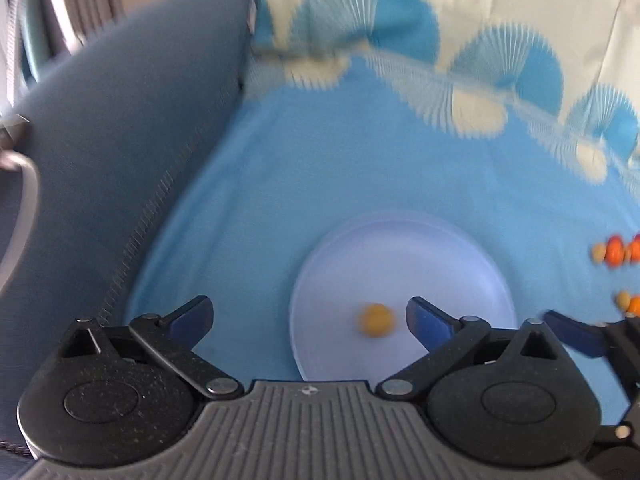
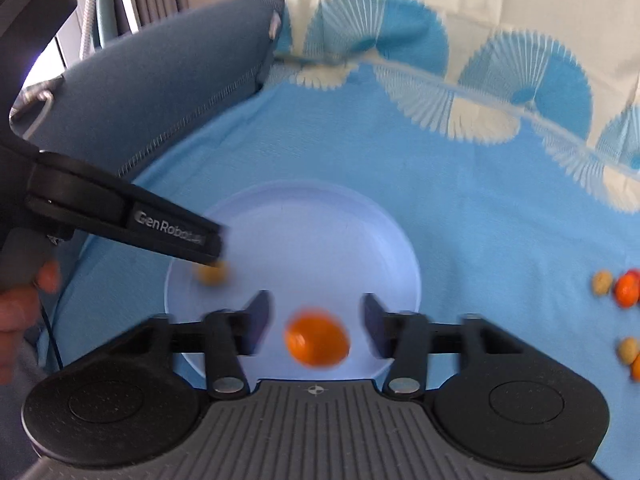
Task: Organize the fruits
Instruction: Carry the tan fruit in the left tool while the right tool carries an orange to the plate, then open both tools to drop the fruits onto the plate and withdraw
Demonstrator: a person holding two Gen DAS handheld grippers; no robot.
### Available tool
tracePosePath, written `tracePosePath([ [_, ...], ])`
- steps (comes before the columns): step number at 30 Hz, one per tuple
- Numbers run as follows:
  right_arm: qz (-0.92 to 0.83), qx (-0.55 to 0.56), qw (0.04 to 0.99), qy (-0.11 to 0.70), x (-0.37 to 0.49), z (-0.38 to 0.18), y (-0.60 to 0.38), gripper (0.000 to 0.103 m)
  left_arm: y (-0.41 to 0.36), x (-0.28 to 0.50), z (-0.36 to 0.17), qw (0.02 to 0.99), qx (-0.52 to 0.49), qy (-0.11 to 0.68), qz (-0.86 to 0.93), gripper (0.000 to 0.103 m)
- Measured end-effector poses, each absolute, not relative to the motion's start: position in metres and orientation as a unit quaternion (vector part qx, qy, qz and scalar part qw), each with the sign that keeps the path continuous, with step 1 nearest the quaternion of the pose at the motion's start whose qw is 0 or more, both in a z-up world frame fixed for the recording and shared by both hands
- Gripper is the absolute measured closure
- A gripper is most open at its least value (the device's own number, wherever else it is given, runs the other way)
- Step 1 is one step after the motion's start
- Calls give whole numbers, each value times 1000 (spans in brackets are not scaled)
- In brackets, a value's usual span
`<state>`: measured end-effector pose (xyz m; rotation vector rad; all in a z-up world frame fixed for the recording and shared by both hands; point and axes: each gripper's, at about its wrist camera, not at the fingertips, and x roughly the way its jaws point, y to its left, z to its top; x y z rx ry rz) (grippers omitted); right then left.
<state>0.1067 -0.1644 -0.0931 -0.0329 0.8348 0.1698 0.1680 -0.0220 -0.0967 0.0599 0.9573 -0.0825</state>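
A pale blue plate lies on a blue cloth. A small yellow fruit rests on it. My left gripper is open, over the plate's left part, with the yellow fruit between its fingers; it also shows in the right wrist view. My right gripper is open, with an orange fruit between its fingers but untouched, low over the plate's near rim. More small orange and yellow fruits lie on the cloth at the right.
A grey-blue sofa arm rises on the left. A cream and blue patterned cloth hangs up the back. A person's hand holds the left gripper.
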Motion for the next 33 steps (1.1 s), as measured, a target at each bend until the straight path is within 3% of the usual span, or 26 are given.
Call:
tracePosePath([
  [1,80,-23,915,396,102,-86,-164,20,-20,164,-91,886,32,460,-41,0],
  [7,86,-24,923,374,52,-50,-168,6,-5,120,-65,883,20,468,-34,0],
  [33,44,33,960,276,-92,27,-179,1,-10,-12,34,917,21,398,-26,0],
])
